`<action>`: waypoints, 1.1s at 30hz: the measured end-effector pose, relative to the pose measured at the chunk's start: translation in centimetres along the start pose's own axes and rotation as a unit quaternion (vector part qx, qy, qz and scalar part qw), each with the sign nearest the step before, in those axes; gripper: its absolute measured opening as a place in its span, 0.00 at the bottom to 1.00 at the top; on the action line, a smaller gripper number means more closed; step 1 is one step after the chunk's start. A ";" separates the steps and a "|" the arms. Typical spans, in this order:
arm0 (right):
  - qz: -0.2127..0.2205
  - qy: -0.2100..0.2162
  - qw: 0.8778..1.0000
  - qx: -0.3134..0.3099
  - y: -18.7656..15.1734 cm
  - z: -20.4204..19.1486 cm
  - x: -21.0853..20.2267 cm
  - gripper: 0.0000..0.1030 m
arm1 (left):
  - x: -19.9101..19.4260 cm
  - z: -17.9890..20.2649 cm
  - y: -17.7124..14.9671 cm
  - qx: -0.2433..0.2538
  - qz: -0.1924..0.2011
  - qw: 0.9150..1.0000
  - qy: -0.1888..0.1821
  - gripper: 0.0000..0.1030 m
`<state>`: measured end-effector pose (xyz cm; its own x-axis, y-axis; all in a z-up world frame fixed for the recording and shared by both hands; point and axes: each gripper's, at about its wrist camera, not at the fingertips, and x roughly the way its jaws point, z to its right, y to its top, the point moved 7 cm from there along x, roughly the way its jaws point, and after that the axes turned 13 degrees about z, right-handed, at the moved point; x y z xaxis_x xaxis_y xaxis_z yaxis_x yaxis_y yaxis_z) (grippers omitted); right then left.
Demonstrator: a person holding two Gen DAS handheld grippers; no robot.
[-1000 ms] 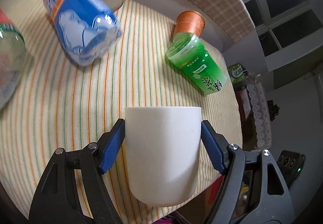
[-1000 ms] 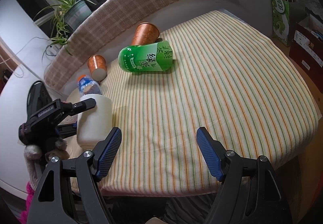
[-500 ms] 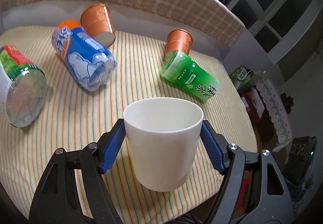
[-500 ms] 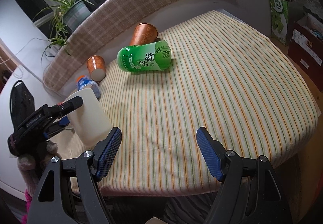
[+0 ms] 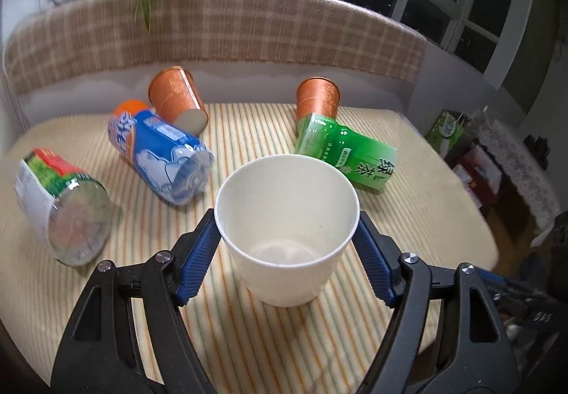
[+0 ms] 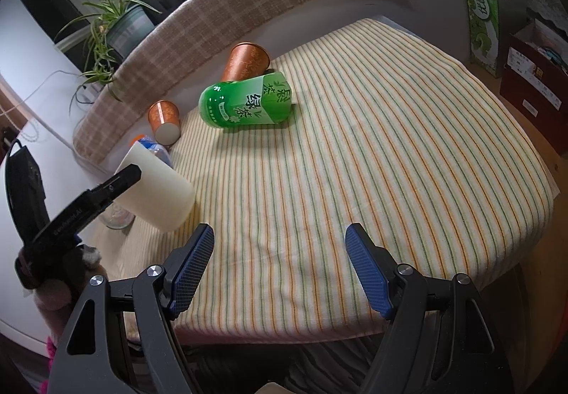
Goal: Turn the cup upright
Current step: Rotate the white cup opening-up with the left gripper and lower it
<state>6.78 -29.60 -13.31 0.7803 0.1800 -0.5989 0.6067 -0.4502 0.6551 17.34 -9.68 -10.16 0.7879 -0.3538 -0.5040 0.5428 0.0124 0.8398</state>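
The white cup [image 5: 286,237] sits clamped between the blue pads [image 5: 197,261] of the left gripper [image 5: 286,252], low in the middle of the left wrist view, its mouth turned up toward the camera so the bare inside bottom shows. In the right wrist view the same cup [image 6: 156,193] is at the left edge, tilted, with its base angled down toward the striped tablecloth [image 6: 372,152]; whether it touches the cloth I cannot tell. The left gripper reaches in from the lower left there, angled upward. The right gripper [image 6: 280,268] hangs spread wide with nothing between its fingers, at the bottom of its own frame over the near edge of the cloth. Beyond the cup, a green tea bottle [image 5: 346,154] lies on its side right of centre, a blue bottle [image 5: 161,156] left of centre, a glass jar [image 5: 62,207] at the far left, and two orange cups [image 5: 177,99] tipped over toward the top.
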 end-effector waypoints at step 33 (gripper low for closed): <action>0.011 -0.006 1.000 -0.015 0.5 -0.9 0.1 0.74 | 0.1 0.9 -1.1 -0.012 -0.019 0.999 -0.026 0.77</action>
<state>7.33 -29.01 -12.64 0.7916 0.1605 -0.5896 0.5942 -0.4276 0.6813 16.54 -10.53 -10.97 0.7507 -0.4022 -0.5241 0.5796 0.0203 0.8147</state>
